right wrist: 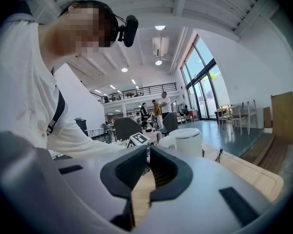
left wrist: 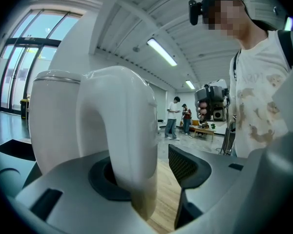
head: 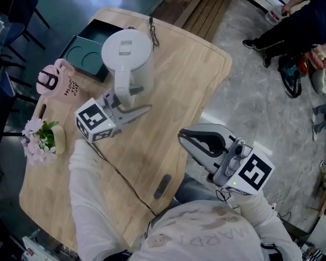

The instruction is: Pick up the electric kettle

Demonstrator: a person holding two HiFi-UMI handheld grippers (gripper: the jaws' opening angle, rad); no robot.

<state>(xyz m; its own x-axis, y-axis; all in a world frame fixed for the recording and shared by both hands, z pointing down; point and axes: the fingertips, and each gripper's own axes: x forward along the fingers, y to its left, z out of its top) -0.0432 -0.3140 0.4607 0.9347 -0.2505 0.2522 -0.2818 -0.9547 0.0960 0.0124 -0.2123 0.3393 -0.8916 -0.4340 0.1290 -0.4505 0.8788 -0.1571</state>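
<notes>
A pale wooden table [head: 190, 86] with rounded corners stands on grey stone flooring [head: 261, 102]. The white electric kettle [head: 131, 56] sits near the table's far edge, its base hidden beneath its own body. The left gripper [head: 129, 103] straddles the kettle's handle [left wrist: 122, 130] with its jaws apart, one pad touching the handle. The right gripper [head: 182, 136], off the table's near right edge, has its tips together and holds nothing.

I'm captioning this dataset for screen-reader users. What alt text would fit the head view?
Seen from above, the left gripper, jaws open, straddles the handle of a white electric kettle on a wooden table, while the right gripper, shut and empty, is held beyond the table's edge. A pink mug, potted flowers and a dark tray sit nearby.
</notes>
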